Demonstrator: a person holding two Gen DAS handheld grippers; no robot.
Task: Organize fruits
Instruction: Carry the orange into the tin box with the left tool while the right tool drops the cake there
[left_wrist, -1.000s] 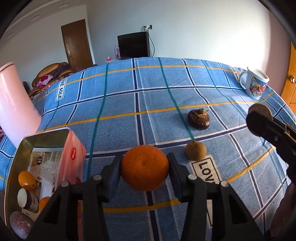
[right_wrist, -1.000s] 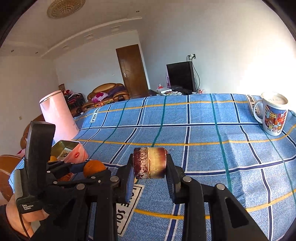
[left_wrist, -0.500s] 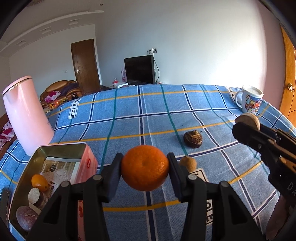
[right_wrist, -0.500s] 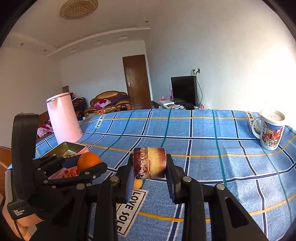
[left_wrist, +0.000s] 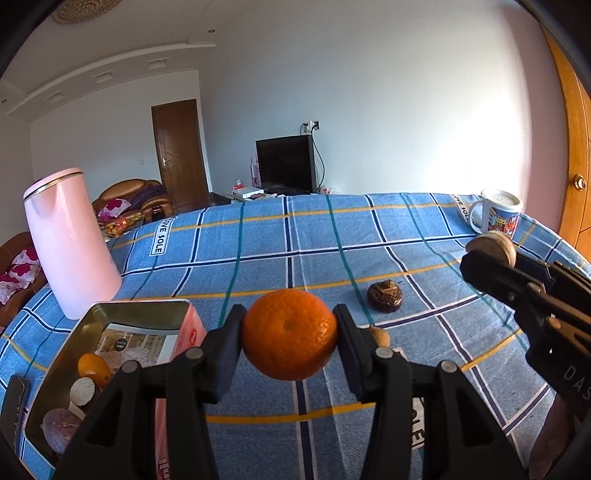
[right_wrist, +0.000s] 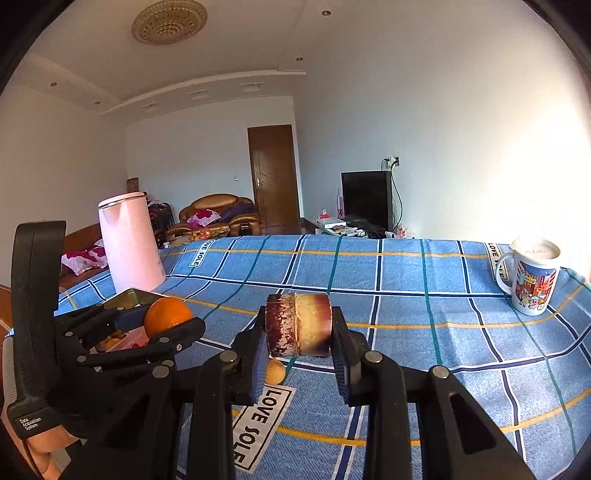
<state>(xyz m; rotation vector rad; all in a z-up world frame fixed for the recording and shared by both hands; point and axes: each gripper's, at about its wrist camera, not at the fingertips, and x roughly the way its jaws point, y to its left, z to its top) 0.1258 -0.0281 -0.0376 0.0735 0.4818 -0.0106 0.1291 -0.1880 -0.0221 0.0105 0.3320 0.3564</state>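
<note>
My left gripper (left_wrist: 290, 334) is shut on an orange (left_wrist: 290, 334), held above the blue checked tablecloth just right of an open metal tin (left_wrist: 55, 369). The tin holds a small orange fruit (left_wrist: 92, 369), a cut brown piece and a purplish fruit. My right gripper (right_wrist: 298, 325) is shut on a short brown-and-cream cut chunk (right_wrist: 298, 325), raised over the cloth; it also shows in the left wrist view as the right gripper (left_wrist: 491, 254). In the right wrist view the left gripper (right_wrist: 168, 319) with its orange is at lower left. A dark wrinkled fruit (left_wrist: 385, 301) and a small tan fruit (left_wrist: 380, 335) lie on the cloth.
A tall pink kettle (left_wrist: 70, 243) stands behind the tin at the left. A printed mug (right_wrist: 533, 280) sits near the table's far right edge. A dark flat object (left_wrist: 13, 406) lies left of the tin. A hand (right_wrist: 33, 443) holds the left gripper.
Both grippers have lifted and tipped upward with their fruit still held, so more of the room and ceiling shows. The fruit on the cloth have not moved.
</note>
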